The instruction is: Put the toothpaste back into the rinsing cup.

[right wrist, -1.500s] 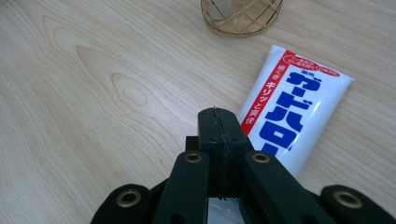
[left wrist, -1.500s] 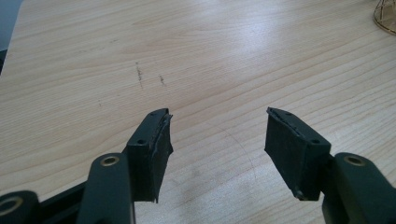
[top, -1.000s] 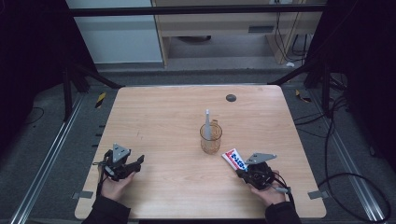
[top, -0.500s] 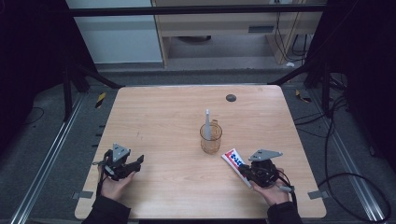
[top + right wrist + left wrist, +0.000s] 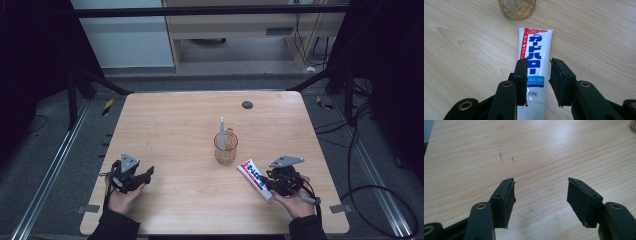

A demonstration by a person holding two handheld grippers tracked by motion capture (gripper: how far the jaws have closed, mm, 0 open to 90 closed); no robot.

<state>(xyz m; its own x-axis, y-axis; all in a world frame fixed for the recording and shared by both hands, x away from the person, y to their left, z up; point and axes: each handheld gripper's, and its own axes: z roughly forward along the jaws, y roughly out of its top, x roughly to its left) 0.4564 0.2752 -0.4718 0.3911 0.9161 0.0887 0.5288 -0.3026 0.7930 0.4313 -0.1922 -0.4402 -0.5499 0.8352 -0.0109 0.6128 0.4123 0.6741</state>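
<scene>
The right tongs (image 5: 537, 82) are straddling a toothpaste tube (image 5: 535, 72) that is lying flat on the bench (image 5: 175, 125). Their jaws have just been opening, and in the right gripper view a small gap is showing between the right-hand pad and the tube's edge, while the left-hand pad is sitting at or over the tube's other edge; whether it is touching there I cannot tell. Nothing is being clamped.

The tube is white with blue lettering and a red stripe down one side. In the right gripper view its long axis is running straight away from the tongs, with the flat crimped end pointing at a wicker-patterned cup (image 5: 517, 8) just beyond it and the cap end lying back under the jaws. In the high view the tube (image 5: 254, 177) is lying on a diagonal near the bench's front right, its far end aiming up and left toward the amber cup (image 5: 225, 148), which is holding an upright grey stick-like item (image 5: 221, 132) too small to name. Tube and cup are near but apart.

The left tongs (image 5: 540, 195) are standing wide open over bare wood, holding nothing, at the bench's front left, well apart from the tube.
</scene>
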